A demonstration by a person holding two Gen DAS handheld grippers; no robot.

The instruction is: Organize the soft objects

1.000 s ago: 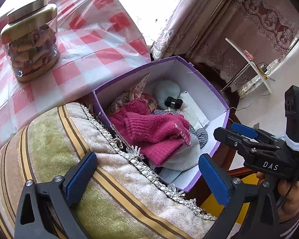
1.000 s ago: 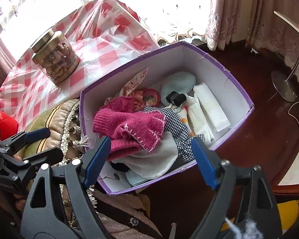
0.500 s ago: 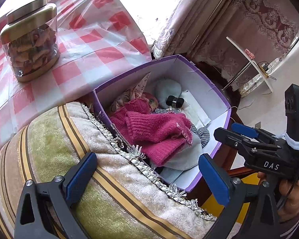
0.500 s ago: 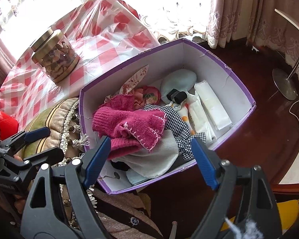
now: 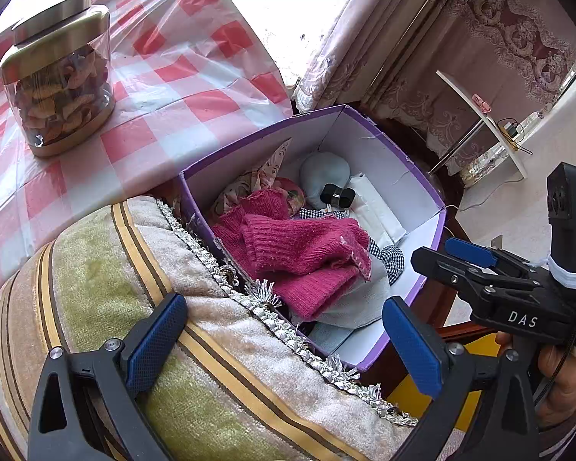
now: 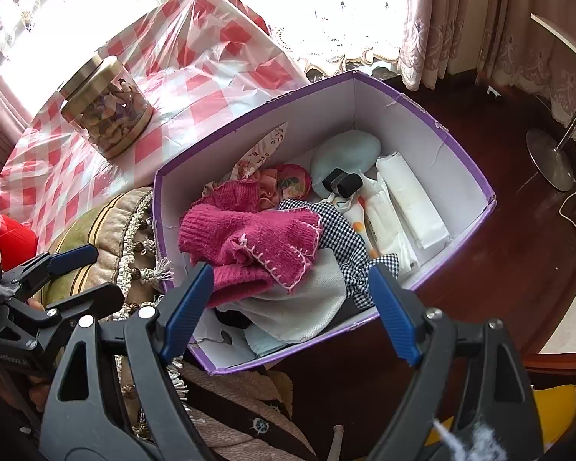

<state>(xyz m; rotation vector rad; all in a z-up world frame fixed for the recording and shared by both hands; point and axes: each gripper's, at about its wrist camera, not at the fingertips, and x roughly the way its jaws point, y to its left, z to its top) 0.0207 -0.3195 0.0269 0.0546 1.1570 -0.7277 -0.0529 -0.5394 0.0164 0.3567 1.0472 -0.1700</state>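
A purple box with white inner walls holds a pile of soft things. On top lies a pink knitted piece. Beside and under it are a black-and-white checked cloth, a pale grey cloth, a light blue pad and white packs. My left gripper is open over a striped cushion, left of the box. My right gripper is open above the box's near end, with nothing between its fingers.
A glass jar with a metal lid stands on the red-and-white checked tablecloth behind the box. A lamp base sits on the dark wooden floor at the right. Curtains hang at the back. A red object lies at the far left.
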